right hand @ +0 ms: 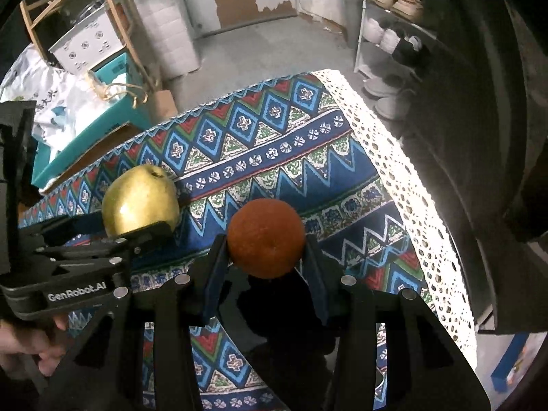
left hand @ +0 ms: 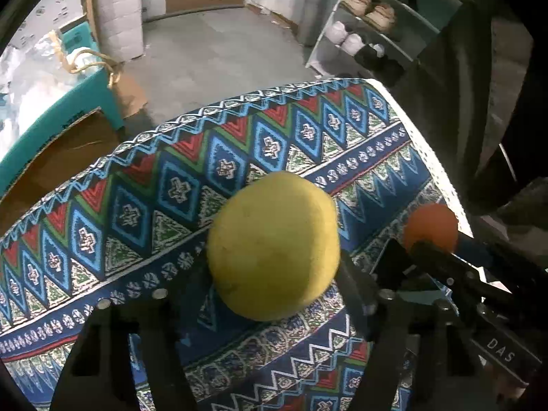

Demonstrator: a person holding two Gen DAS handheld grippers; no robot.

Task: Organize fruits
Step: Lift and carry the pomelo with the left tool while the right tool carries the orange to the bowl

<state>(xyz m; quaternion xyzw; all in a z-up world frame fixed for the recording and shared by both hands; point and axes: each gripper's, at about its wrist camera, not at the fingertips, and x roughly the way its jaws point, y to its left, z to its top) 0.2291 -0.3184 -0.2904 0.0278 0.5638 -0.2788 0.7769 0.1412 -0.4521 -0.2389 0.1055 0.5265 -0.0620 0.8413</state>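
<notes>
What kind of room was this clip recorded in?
Probably a home entryway or storage room. A shoe rack full of shoes stands against the wall, cardboard and a teal box clutter the bare concrete floor, and a patterned tablecloth covers the work table.

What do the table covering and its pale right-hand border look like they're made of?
The tablecloth looks like woven cotton-type fabric with a matte printed geometric pattern in blue, red and green; it drapes over the table edge. The border looks like cream lace or crochet, judging by its regular open holes. The exact fibre cannot be told.
</notes>
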